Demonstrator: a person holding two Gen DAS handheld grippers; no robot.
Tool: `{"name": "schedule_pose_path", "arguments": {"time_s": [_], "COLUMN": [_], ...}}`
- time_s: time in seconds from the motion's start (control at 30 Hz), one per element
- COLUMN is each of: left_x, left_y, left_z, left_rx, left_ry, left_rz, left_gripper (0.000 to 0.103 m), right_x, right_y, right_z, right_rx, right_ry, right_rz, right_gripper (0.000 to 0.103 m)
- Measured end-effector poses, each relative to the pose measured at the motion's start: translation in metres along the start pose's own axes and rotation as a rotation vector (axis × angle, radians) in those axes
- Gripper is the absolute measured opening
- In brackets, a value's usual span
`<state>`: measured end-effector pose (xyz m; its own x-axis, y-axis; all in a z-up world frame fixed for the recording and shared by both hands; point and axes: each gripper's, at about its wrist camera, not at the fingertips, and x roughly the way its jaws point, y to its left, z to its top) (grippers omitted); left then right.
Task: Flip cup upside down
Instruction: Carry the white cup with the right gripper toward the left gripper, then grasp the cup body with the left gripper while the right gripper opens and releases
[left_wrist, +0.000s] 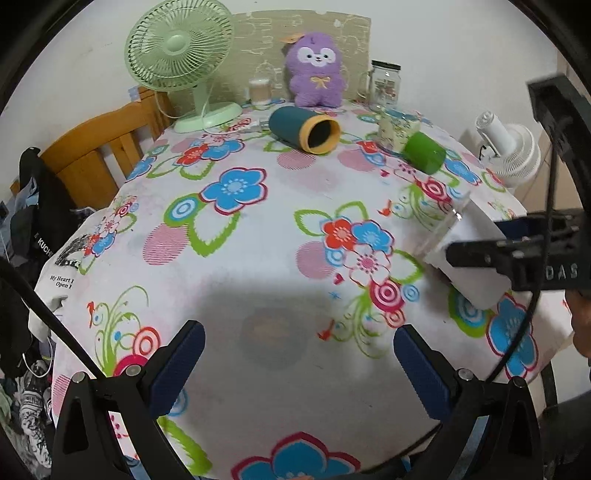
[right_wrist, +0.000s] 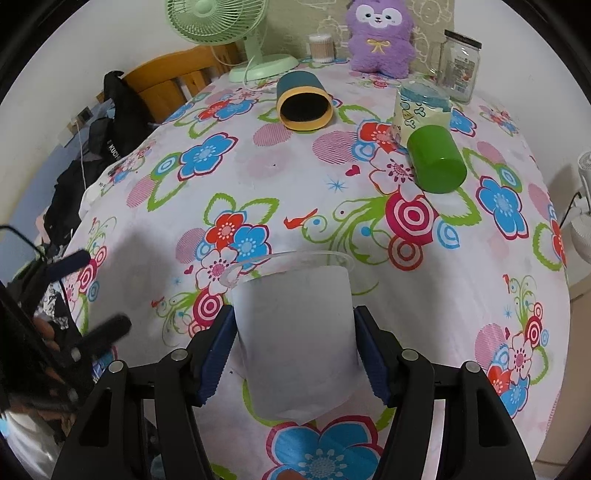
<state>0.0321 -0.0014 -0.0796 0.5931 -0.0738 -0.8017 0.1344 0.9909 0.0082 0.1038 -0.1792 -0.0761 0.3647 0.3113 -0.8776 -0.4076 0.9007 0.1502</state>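
Cup (right_wrist: 295, 332) clamped by right gripper (right_wrist: 295, 354), apparently empty.

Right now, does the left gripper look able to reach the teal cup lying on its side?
Probably yes. The left gripper is open and holds nothing, and only bare tablecloth lies between it and the teal cup.

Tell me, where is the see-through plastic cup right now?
The clear cup is clamped between the right gripper's blue pads, held above the near part of the flowered tablecloth, with its rim pointing toward the green cup.
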Motion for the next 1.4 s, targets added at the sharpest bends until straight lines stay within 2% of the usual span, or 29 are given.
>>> {"name": "schedule_pose_path", "arguments": {"time_s": [0.07, 0.1, 0.23, 0.33, 0.43, 0.57, 0.87, 1.03, 1.13, 1.4], "left_x": [-0.001, -0.002, -0.005, -0.008, -0.012, -0.013, -0.014, -0.002, 0.005, 0.022], "left_y": [0.004, 0.007, 0.009, 0.005, 0.001, -0.013, -0.048, -0.069, -0.081, -0.103], "left_z": [0.003, 0.005, 0.01, 0.011, 0.013, 0.017, 0.035, 0.044, 0.046, 0.052], "left_rx": [-0.013, -0.026, -0.039, -0.041, -0.062, -0.09, -0.135, -0.187, -0.22, -0.32], "left_ry": [-0.008, -0.012, -0.015, -0.021, -0.021, -0.008, 0.0, 0.031, 0.052, 0.099], "left_rz": [-0.003, -0.009, -0.024, -0.039, -0.069, -0.105, -0.168, -0.205, -0.191, -0.208], "left_gripper": [0.103, 0.103, 0.103, 0.103, 0.103, 0.103, 0.103, 0.103, 0.103, 0.103], "right_x": [-0.001, -0.003, -0.014, -0.024, -0.039, -0.063, -0.114, -0.119, -0.117, -0.107], "right_y": [0.001, 0.001, 0.001, -0.007, -0.016, -0.032, -0.069, -0.092, -0.104, -0.123], "right_z": [0.0, 0.0, -0.003, -0.005, -0.009, -0.021, -0.066, -0.082, -0.087, -0.096], "right_rx": [-0.009, -0.014, -0.04, -0.028, -0.017, -0.019, -0.104, -0.067, -0.039, 0.008], "right_ry": [0.004, 0.002, -0.038, -0.052, -0.063, -0.102, -0.2, -0.204, -0.203, -0.195], "right_rz": [0.003, 0.001, -0.007, 0.039, 0.103, 0.122, -0.003, -0.01, -0.004, 0.036], "right_gripper": [0.074, 0.079, 0.084, 0.094, 0.094, 0.094, 0.095, 0.095, 0.095, 0.095]}}
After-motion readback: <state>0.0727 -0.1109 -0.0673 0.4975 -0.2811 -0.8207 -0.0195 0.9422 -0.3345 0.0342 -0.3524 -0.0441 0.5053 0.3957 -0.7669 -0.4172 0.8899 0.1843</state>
